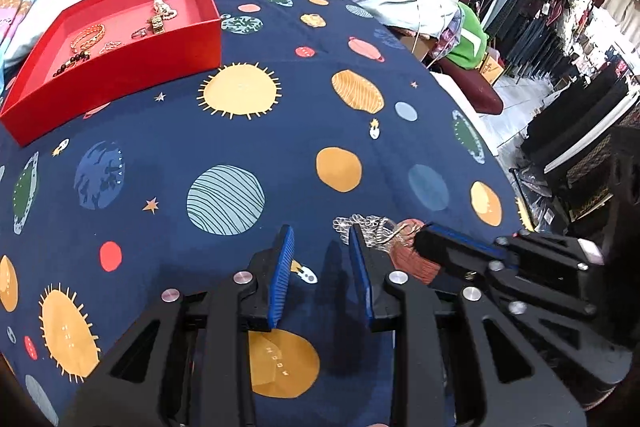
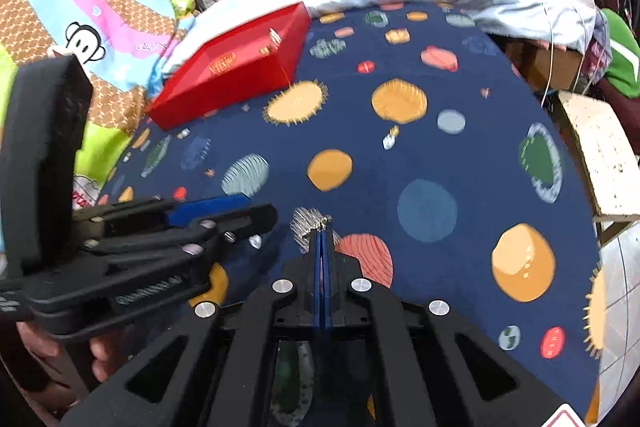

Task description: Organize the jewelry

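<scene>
A bed fills both views, spread with a navy sheet (image 1: pixel 168 131) printed with planets and suns; a pale quilt lies bunched behind it and hanging clothes crowd the far side of the room. A red tray (image 1: pixel 120 67) sits on the sheet at its far left, and everything here is best placed against it. Inside the tray lie what look like five pieces, though small ones may hide: an orange bracelet (image 1: pixel 88 35), a dark bead string (image 1: pixel 74 61), a gold piece (image 1: pixel 156 25), a pale pearl string (image 1: pixel 164 7) and a small silver piece (image 1: pixel 139 33). One piece is outside the tray: a silver chain (image 1: pixel 362 227), heaped on the sheet well apart from the tray, on the near right. The right gripper (image 2: pixel 322 227) is clenched on the near edge of that chain, its blue pads pressed flat together with links bunched at the tips. The left gripper (image 1: pixel 322 253) hangs just beside the chain with its jaws part-way apart and nothing between them. The step in hand appears to be lifting the chain for the trip to the tray. Done well, the pinch stays firm, since a thin chain slips easily; the lift goes straight up until the trailing links clear the sheet, and the carry runs slow and level so the loose end does not swing or snag on the tray wall. The free left gripper could support the dangling part. Counted: one tray, two grippers, one chain left out.
</scene>
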### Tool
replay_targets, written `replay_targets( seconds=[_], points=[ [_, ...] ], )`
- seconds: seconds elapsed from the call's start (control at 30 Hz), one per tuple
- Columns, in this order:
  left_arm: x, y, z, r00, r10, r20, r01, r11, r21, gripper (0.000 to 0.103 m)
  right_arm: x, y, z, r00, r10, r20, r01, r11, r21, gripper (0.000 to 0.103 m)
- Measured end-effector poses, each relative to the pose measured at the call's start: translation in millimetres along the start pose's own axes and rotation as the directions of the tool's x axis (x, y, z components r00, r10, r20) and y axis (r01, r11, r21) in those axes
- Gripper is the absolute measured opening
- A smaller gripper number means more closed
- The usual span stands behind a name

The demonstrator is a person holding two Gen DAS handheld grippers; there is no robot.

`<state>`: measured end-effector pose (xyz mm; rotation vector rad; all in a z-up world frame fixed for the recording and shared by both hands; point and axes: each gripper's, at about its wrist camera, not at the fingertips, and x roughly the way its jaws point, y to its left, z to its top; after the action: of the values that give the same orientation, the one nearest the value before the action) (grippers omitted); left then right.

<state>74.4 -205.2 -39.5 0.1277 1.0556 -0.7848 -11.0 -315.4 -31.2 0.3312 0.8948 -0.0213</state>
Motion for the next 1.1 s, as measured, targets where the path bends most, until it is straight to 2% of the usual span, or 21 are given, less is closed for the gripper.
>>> replay_targets(
  seconds=[0.17,0.33,0.57,0.83,0.87,0.9,0.97,1.07,1.1],
  points=[
    [-15,0,-6,1.000,-0.011,0.017,0.011,1.000,-0.003,0.028,-22,9,12,0.998,0.039,0.042,-0.039,0.999,-0.011,0.001],
    [-35,-5,-15,0.998,-0.039,0.049,0.038,0.999,0.010,0.035,-37,14,17,0.989,0.133,0.064,-0.135,0.990,0.027,0.001],
    [-62,-13,-18,0.991,-0.073,0.112,0.067,0.996,0.052,0.042,-46,27,18,0.974,0.209,0.083,-0.214,0.975,0.058,0.001],
    [-70,-15,-22,0.985,-0.111,0.130,0.100,0.991,0.093,0.041,-51,45,18,0.957,0.277,0.082,-0.283,0.956,0.075,0.001],
    [-71,-14,-22,0.984,-0.122,0.133,0.111,0.990,0.091,0.037,-52,47,17,0.956,0.281,0.080,-0.286,0.956,0.071,0.001],
    [-72,-12,-22,0.980,-0.146,0.132,0.135,0.987,0.087,0.022,-53,50,17,0.955,0.285,0.077,-0.290,0.955,0.067,0.001],
    [-74,-9,-22,0.973,-0.194,0.126,0.185,0.979,0.081,0.004,-54,53,16,0.953,0.292,0.075,-0.297,0.952,0.066,0.001],
    [-80,-6,-23,0.962,-0.241,0.125,0.231,0.969,0.086,0.002,-60,52,16,0.958,0.268,0.103,-0.276,0.958,0.073,0.010],
    [-83,-6,-24,0.961,-0.248,0.127,0.237,0.967,0.091,0.002,-61,50,16,0.960,0.259,0.111,-0.268,0.960,0.079,0.015]
  ],
)
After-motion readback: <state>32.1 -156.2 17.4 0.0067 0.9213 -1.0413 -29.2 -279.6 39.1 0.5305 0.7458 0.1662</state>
